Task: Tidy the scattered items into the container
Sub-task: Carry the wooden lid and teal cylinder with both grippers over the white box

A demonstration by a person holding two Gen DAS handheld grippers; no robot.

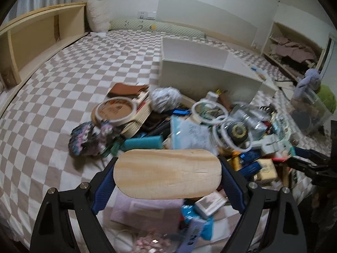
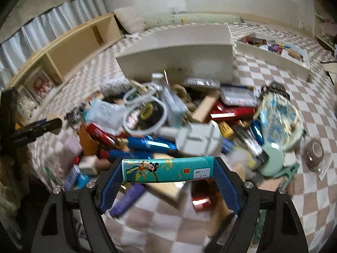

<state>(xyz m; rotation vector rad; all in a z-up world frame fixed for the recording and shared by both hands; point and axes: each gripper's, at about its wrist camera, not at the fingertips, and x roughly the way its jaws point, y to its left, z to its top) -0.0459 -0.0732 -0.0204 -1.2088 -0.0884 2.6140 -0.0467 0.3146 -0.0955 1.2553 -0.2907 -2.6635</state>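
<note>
My left gripper (image 1: pixel 167 174) is shut on an oval wooden board (image 1: pixel 167 172), held flat above the near edge of a pile of scattered items (image 1: pixel 189 126) on the bed. My right gripper (image 2: pixel 168 169) is shut on a teal box with a painted figure (image 2: pixel 166 169), held crosswise above the same pile (image 2: pixel 179 122). A white open container (image 1: pixel 202 71) stands behind the pile; it also shows in the right wrist view (image 2: pixel 179 61). The left gripper also shows at the left edge of the right wrist view (image 2: pixel 31 130).
The bed has a beige and white checked cover (image 1: pixel 73 80). A wooden shelf (image 1: pixel 38 35) runs along its left side. A second white tray (image 2: pixel 273 52) with small items lies at the back right. A tape roll (image 2: pixel 313 151) lies right of the pile.
</note>
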